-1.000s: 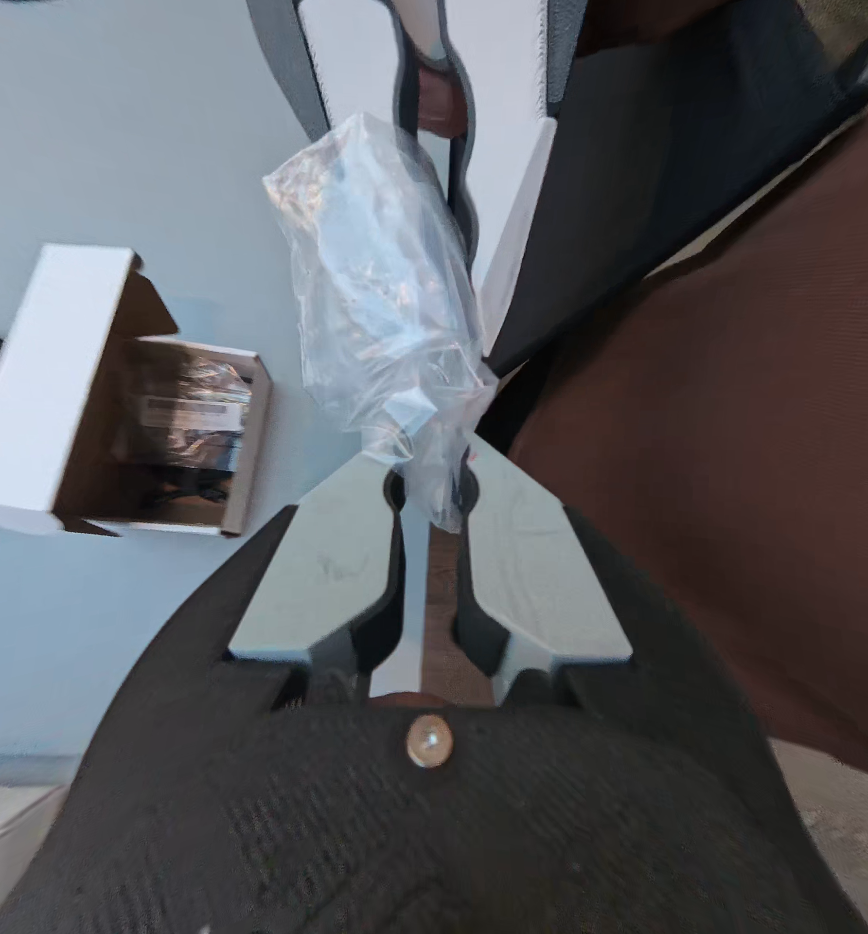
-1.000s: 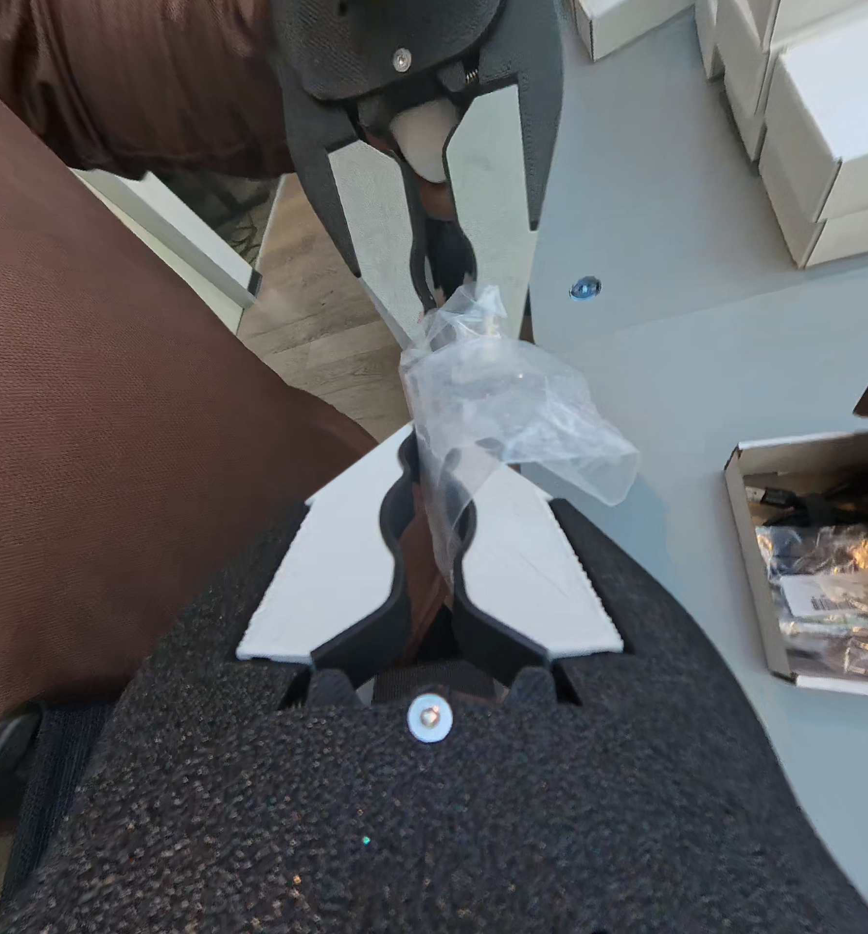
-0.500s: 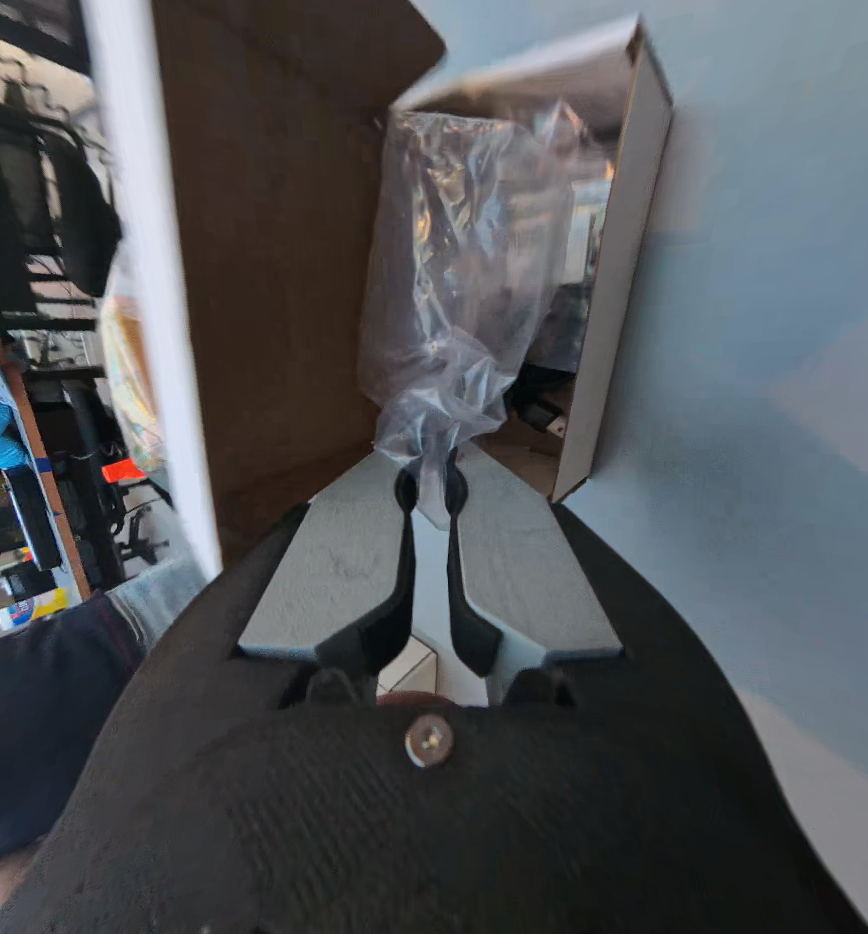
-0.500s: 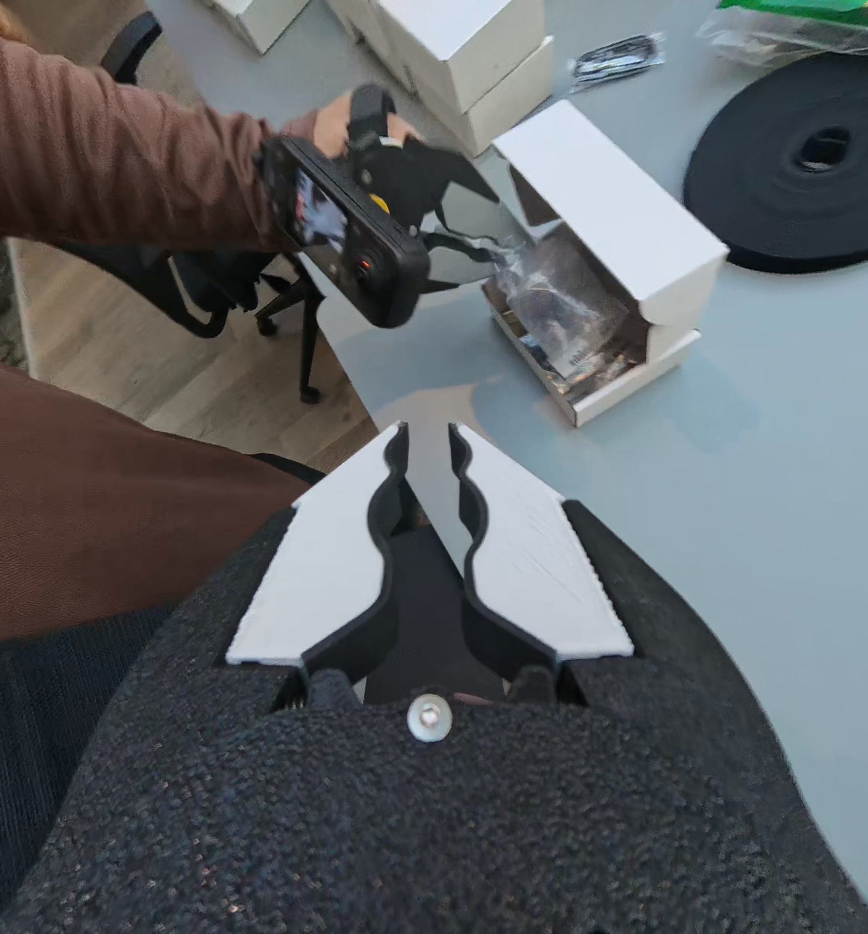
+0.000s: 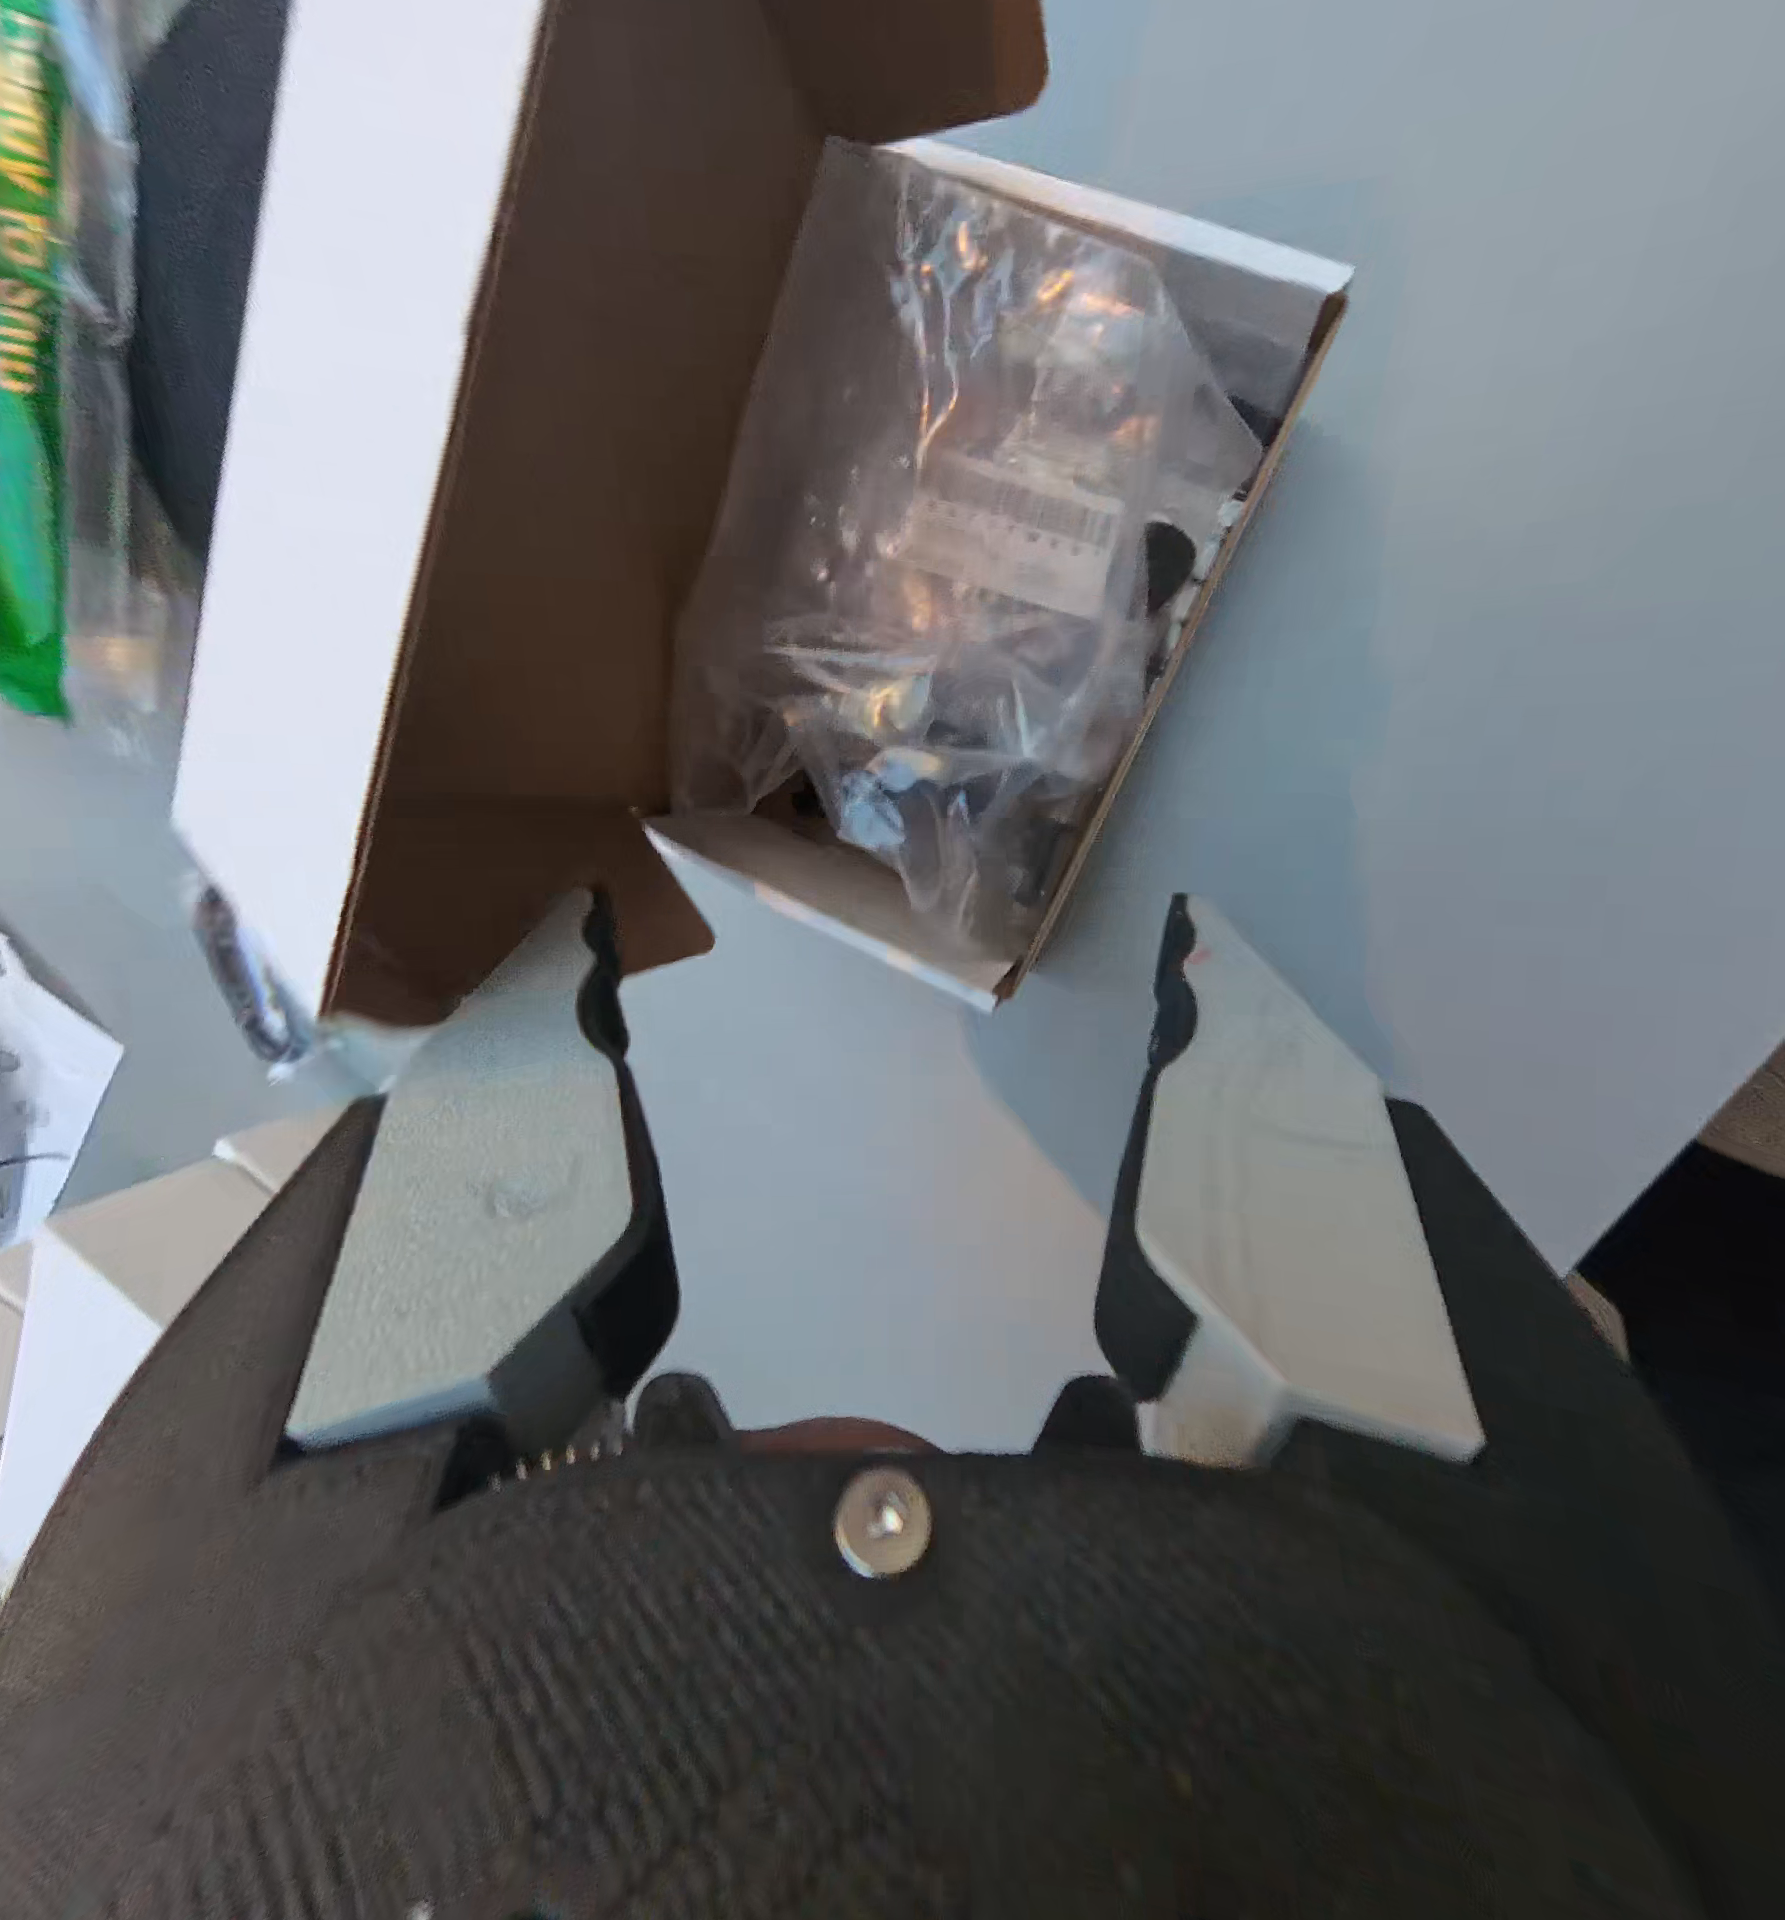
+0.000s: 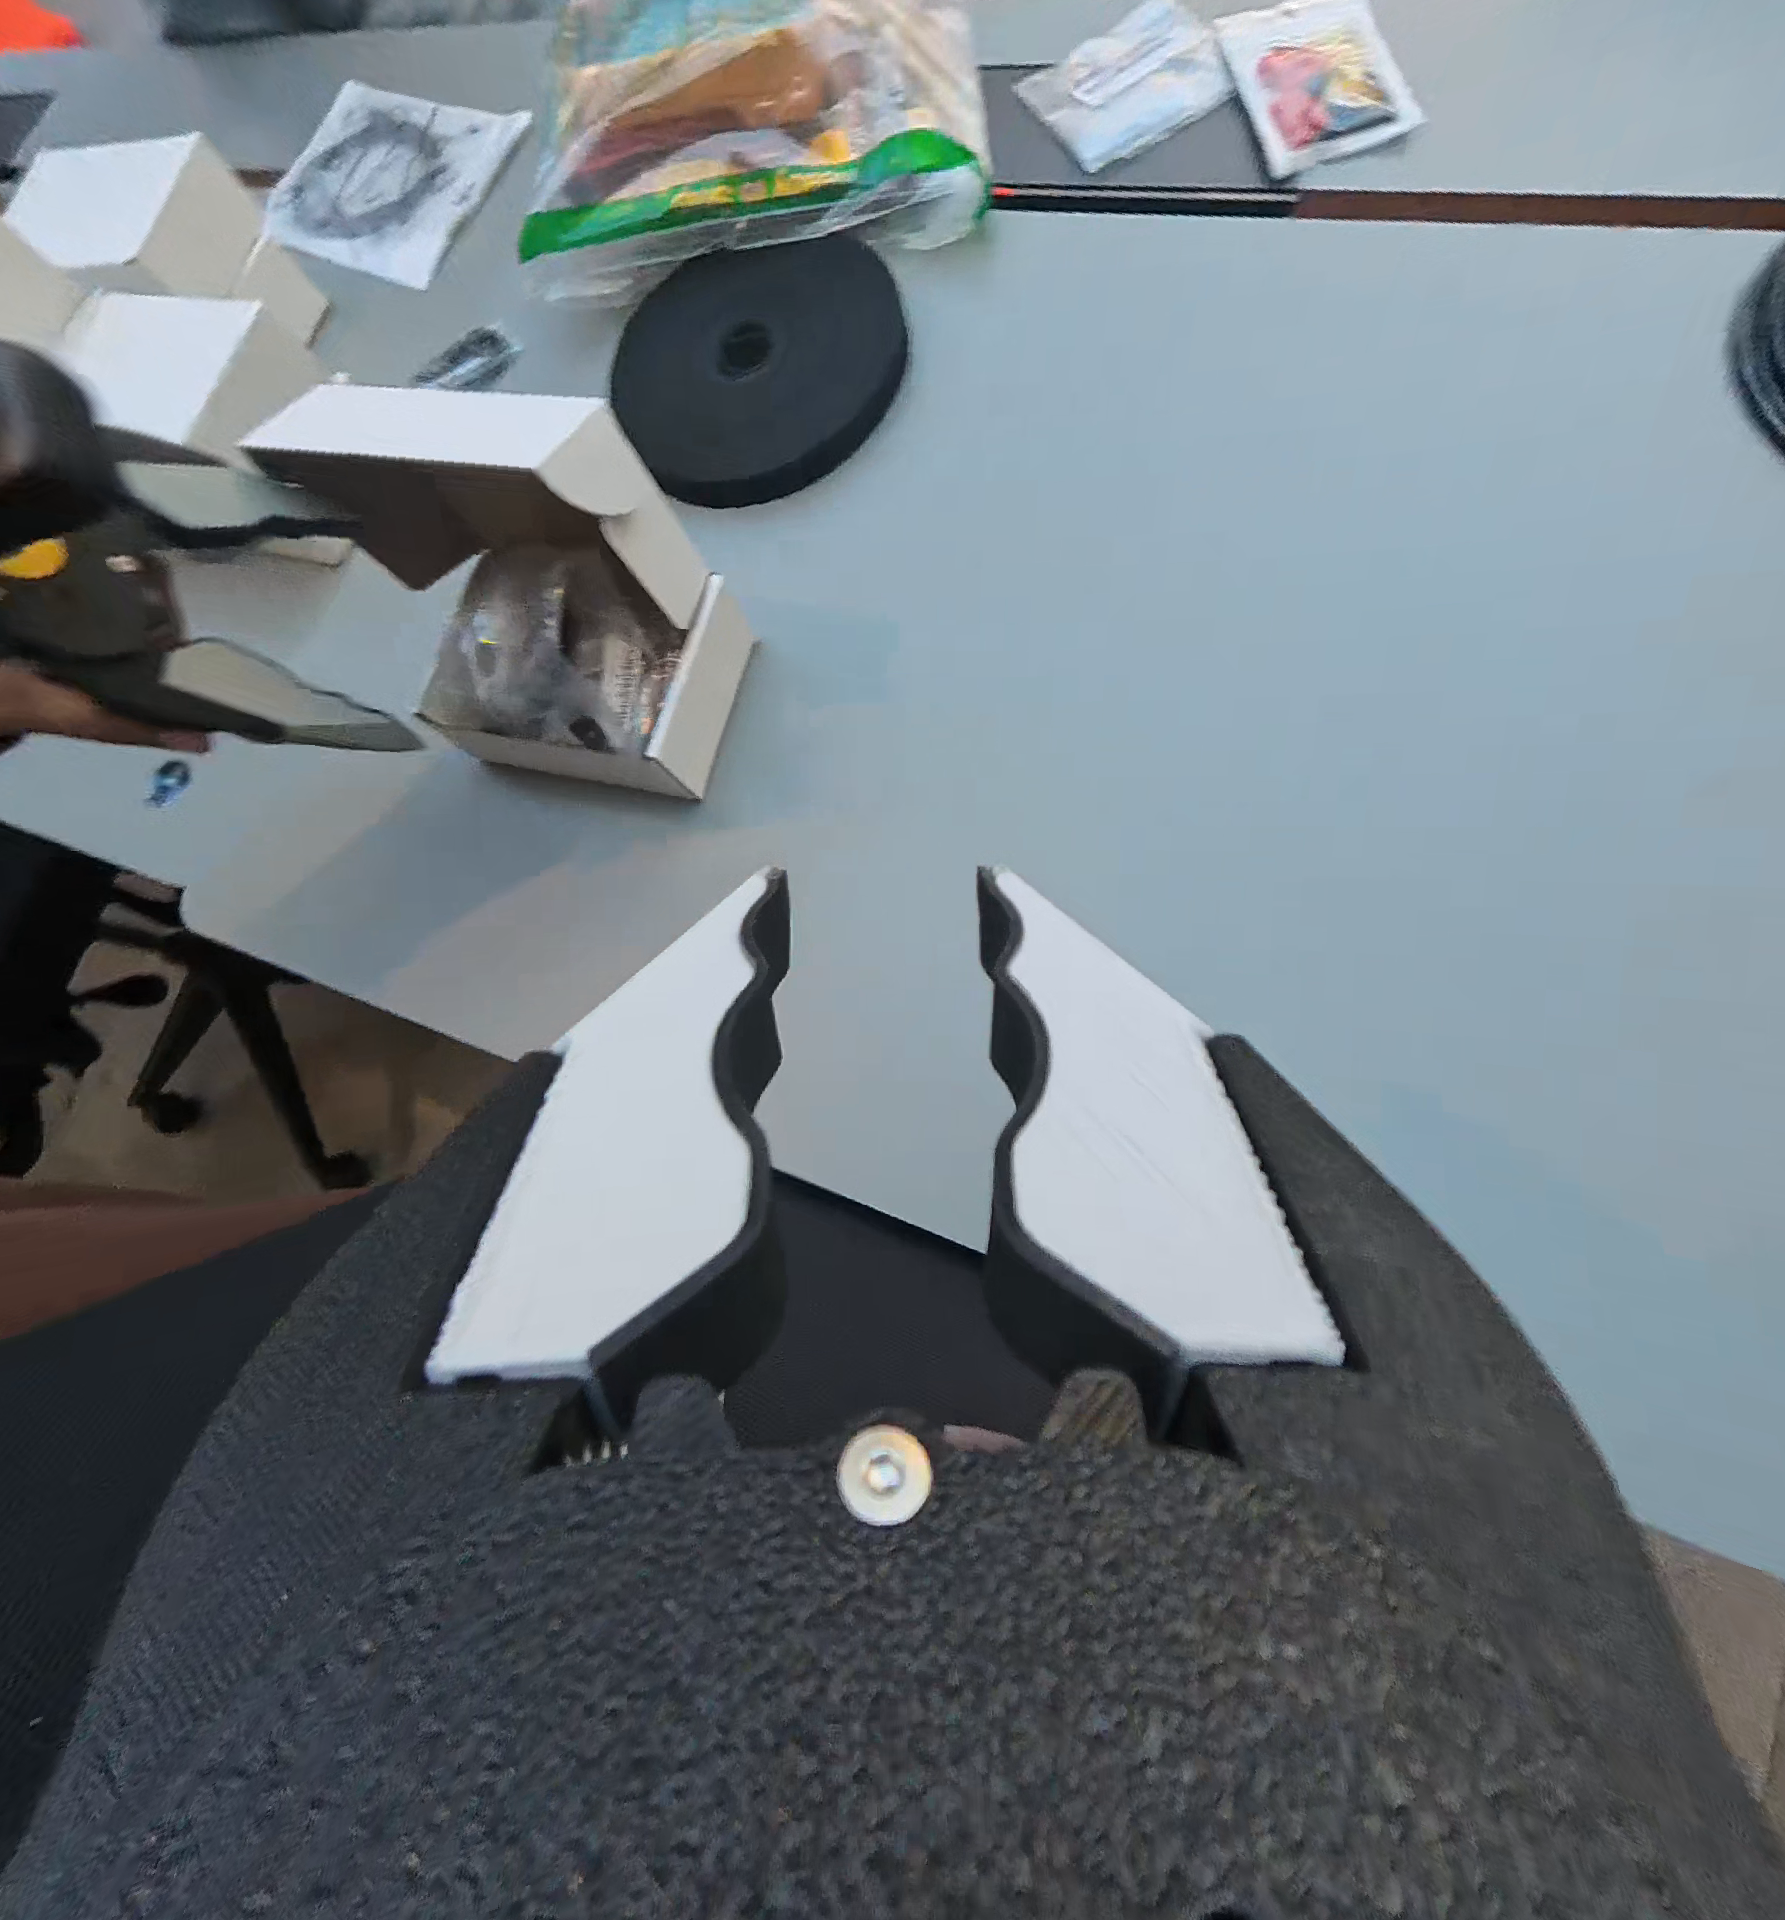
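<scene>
The left gripper (image 5: pixel 888 925) had its jaws wide apart and empty, just short of the open white box (image 5: pixel 1168 613). A clear plastic bag (image 5: pixel 961 540) lay inside the box, crumpled over dark parts. It looked light, soft and slippery, likely best pinched at a bunched fold near the box's near end. The right gripper (image 6: pixel 883 883), jaws apart and empty, hung over the grey surface (image 6: pixel 1283 644), well apart from the box. A black tape roll (image 6: pixel 758 364) lay beyond the box.

Left gripper (image 5: pixel 886 914) hovering with jaws spread wide and empty, right gripper (image 6: pixel 883 878) pointing forward, jaws parted, gripping nothing
</scene>
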Tool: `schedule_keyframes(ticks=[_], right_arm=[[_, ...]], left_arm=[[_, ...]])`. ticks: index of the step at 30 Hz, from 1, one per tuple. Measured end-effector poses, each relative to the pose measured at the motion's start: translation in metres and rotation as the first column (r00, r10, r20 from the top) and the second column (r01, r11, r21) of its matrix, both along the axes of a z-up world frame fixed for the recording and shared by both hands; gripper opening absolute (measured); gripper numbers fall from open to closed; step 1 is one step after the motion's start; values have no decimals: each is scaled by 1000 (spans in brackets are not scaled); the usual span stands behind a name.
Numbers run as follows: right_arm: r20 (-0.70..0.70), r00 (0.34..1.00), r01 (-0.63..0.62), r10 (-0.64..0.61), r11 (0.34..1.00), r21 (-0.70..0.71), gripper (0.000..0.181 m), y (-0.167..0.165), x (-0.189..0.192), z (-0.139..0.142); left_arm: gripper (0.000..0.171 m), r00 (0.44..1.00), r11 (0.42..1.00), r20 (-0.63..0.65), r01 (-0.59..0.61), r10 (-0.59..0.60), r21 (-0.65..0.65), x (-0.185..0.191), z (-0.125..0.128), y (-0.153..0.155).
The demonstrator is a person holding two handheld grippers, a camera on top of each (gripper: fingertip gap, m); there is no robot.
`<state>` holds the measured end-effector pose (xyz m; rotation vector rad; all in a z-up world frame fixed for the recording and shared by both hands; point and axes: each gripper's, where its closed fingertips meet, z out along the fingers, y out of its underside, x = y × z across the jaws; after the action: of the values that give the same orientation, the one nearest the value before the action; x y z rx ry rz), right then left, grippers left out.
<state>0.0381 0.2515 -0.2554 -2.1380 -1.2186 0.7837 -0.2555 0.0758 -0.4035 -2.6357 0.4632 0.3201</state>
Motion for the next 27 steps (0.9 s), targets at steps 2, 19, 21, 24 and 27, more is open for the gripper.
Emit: schedule_keyframes(ticks=[2,19,21,24,27], right_arm=[[58,995,83,-84,996,20,43,14,15,-11],[390,921,-31,-12,994,104,75,219,7,-76],[396,918,-54,15,995,87,75,261,-10,-105],[421,906,-70,38,996,61,75,317,-33,-151],[475,879,-77,36,995,66,77,364,-50,-185]], left_arm=[[93,999,995,-11,-33,34,97,-4,13,-8],[100,895,949,327,-314,303,-20,113,-23,-168],[99,868,920,306,-377,391,-107,128,-28,-186],[99,799,853,299,-476,522,-217,161,-27,-209],[100,726,786,306,-544,616,-293,196,-18,-224]])
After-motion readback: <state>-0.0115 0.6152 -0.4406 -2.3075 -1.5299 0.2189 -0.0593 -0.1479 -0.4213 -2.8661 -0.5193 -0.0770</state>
